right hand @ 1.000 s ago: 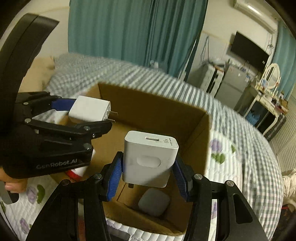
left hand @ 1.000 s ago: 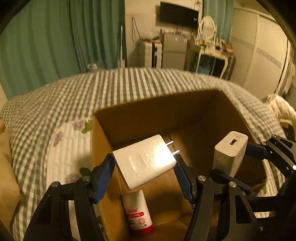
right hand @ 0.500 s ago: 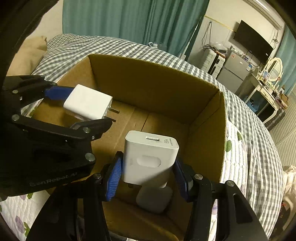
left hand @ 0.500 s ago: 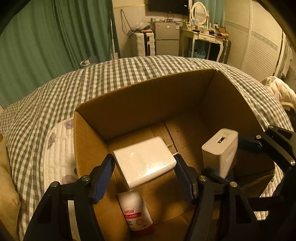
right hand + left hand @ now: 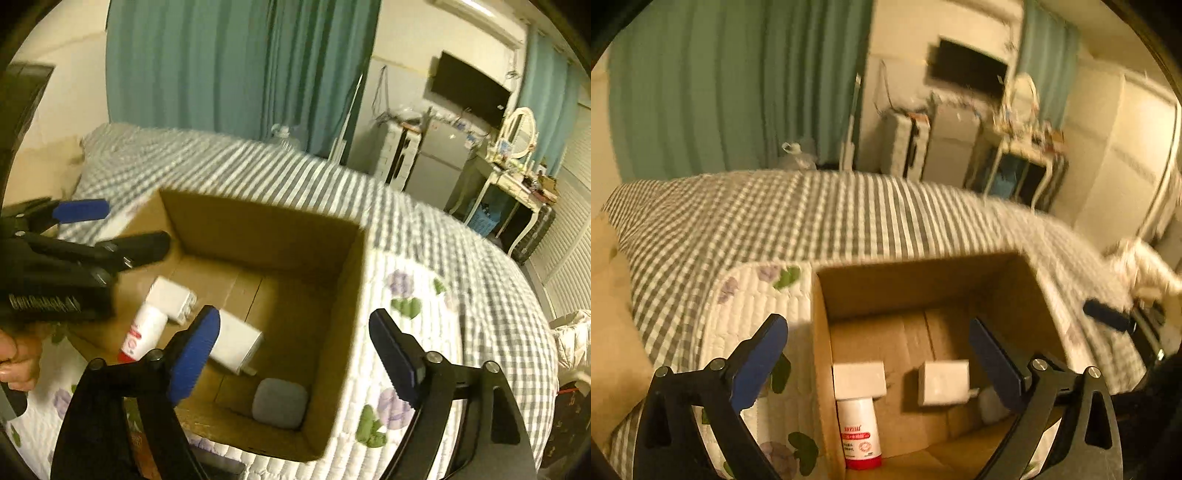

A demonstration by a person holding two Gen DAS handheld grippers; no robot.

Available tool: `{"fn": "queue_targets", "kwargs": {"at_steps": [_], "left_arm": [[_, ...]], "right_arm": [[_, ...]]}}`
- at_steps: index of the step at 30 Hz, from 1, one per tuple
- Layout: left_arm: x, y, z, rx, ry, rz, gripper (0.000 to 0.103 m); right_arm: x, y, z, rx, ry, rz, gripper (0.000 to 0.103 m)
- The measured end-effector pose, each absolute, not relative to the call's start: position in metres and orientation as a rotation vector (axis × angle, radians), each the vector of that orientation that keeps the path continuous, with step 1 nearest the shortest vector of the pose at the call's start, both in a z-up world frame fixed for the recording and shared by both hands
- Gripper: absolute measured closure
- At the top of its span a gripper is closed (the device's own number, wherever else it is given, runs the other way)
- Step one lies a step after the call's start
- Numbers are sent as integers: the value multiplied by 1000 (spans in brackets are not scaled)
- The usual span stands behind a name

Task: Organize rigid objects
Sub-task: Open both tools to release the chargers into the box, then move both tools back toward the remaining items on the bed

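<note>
1. Left gripper (image 5: 877, 356): jaws spread wide and empty, held above the near-left part of the cardboard box (image 5: 820, 332). In the right wrist view it shows at the left edge (image 5: 110, 229), level with the box rim.
2. Right gripper (image 5: 291, 354): jaws likewise wide apart, holding nothing, above the near edge of the box.
3. Task items: both white chargers lie on the box floor. The first charger (image 5: 171, 299) rests at the left, touching the top of a white bottle with a red base (image 5: 142, 332). The second charger (image 5: 236, 341) lies near the middle, prongs toward the near wall; whether it lies flat or tilted cannot be told.
4. A grey rounded case (image 5: 280, 402) sits in the near right corner, just beside the second charger's prongs but apart from them.
5. The box stands on a quilted floral mat (image 5: 406, 306) over the checked bedspread (image 5: 295, 177).
6. Assessment: placement of both chargers appears complete.
7. Risks:
   - The box rests on soft bedding; a knock on the rim from either gripper could tip or shift it.
   - Both views are blurred, which suggests fast motion; the two grippers are close and could collide.
   - A further item dropped in could strike the exposed prongs.
</note>
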State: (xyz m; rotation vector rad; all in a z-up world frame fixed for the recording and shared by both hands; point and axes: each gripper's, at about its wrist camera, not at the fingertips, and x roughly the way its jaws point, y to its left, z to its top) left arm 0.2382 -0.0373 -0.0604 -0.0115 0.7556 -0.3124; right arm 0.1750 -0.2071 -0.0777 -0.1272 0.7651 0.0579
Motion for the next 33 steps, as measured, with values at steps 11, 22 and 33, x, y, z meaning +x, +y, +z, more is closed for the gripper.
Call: {"fn": "queue_targets", "kwargs": {"at_steps": [11,22,33], "left_arm": [[206,6,13,-146,509,-196,0],[146,3,59,-56,368,-194,0],[96,-11,62,50,367,-223,0]], "right_arm": [[139,-230,-1,-61,531,-4,2],[85,-238,52,-35,413,5,0],[38,-217,53,-56,439,89,0]]}}
